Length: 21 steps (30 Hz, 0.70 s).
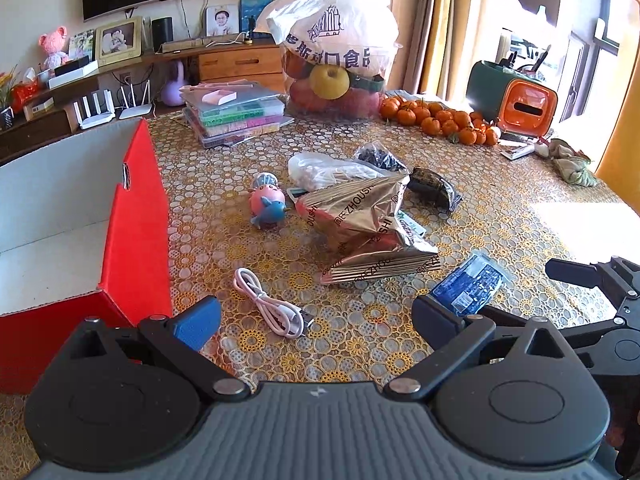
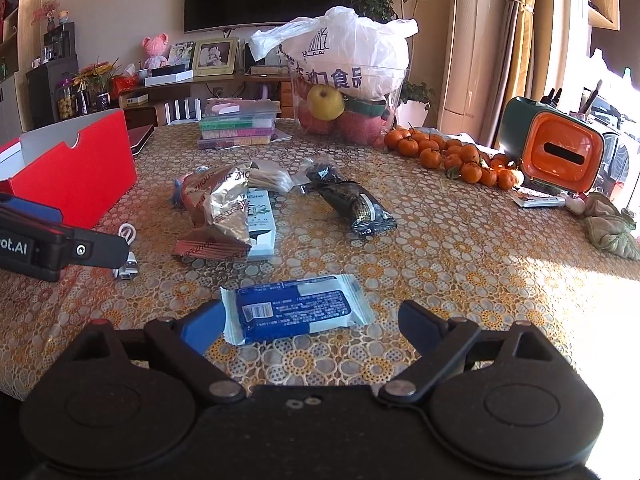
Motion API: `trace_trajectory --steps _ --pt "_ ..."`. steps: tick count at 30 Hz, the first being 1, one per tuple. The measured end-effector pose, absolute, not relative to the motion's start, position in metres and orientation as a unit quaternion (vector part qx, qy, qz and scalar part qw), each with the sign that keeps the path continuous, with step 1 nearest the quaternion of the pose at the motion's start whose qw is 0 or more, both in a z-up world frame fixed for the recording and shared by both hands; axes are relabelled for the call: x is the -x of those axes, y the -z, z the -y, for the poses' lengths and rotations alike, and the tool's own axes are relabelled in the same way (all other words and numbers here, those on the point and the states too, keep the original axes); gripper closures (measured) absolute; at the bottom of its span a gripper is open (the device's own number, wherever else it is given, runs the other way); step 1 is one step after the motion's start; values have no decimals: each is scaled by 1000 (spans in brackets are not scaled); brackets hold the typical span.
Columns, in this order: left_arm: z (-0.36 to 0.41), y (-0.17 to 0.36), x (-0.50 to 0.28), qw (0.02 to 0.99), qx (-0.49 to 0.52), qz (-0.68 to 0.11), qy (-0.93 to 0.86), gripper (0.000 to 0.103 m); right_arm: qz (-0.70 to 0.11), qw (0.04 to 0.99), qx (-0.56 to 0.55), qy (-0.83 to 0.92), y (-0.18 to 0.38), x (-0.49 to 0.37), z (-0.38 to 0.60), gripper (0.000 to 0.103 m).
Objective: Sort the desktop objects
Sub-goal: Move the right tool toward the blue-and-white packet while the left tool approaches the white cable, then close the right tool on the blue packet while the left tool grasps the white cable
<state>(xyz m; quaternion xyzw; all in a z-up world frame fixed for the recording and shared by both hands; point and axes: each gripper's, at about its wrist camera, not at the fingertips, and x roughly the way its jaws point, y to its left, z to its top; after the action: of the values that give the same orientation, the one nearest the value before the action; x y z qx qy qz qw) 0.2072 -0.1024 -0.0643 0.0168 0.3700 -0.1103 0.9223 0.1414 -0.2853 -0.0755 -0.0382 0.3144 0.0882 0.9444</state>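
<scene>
Left wrist view: I am holding the left gripper [image 1: 316, 316] spread wide and empty, just above the pink USB cable [image 1: 272, 306] lying coiled on the lace-patterned table [image 1: 240, 216].
Box: the red cardboard box [image 1: 136, 224] is standing open at my left, just beside the left finger, with nothing showing inside it.
Clutter: a gold foil snack bag [image 1: 368, 224], a pink and blue toy [image 1: 268, 204] and a clear bag [image 1: 324, 170] are sitting farther out.
Right wrist view: I am keeping the right gripper [image 2: 312, 324] released too, its fingers framing the near end of the blue and white packet [image 2: 294, 308].
Contact: the left pad seems to be touching the packet's corner, though the fisheye is making that hard to judge.
Other items: a dark wrapped snack [image 2: 356, 204] is lying well beyond.
Risk, cable: I am expecting the thin loops to slip out or trail if I pinch only one strand.
Risk, packet: flat film may skid on the lace as I close.
Risk, crowding: the two grippers are working near each other and could collide.
</scene>
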Motion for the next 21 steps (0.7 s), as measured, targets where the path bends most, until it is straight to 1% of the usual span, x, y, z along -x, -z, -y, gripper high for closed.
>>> trace_trajectory --steps 5,8,13,17,19,21 --pt "103 79 -218 919 -16 -382 100 9 -317 943 39 -93 82 -151 285 9" --pt "105 85 -221 918 -21 -385 99 10 -318 942 40 -97 86 -155 283 9" --pt "107 94 -229 914 -18 -394 94 27 -319 942 40 -96 90 -160 281 9" --pt "107 100 -234 913 -17 -398 87 36 -322 941 39 -96 94 -163 281 11" --pt "106 102 -235 913 -13 -400 84 44 -322 941 39 -98 96 -164 280 11" --pt "106 104 -237 913 -11 -399 82 47 -322 941 39 -99 97 -166 280 13"
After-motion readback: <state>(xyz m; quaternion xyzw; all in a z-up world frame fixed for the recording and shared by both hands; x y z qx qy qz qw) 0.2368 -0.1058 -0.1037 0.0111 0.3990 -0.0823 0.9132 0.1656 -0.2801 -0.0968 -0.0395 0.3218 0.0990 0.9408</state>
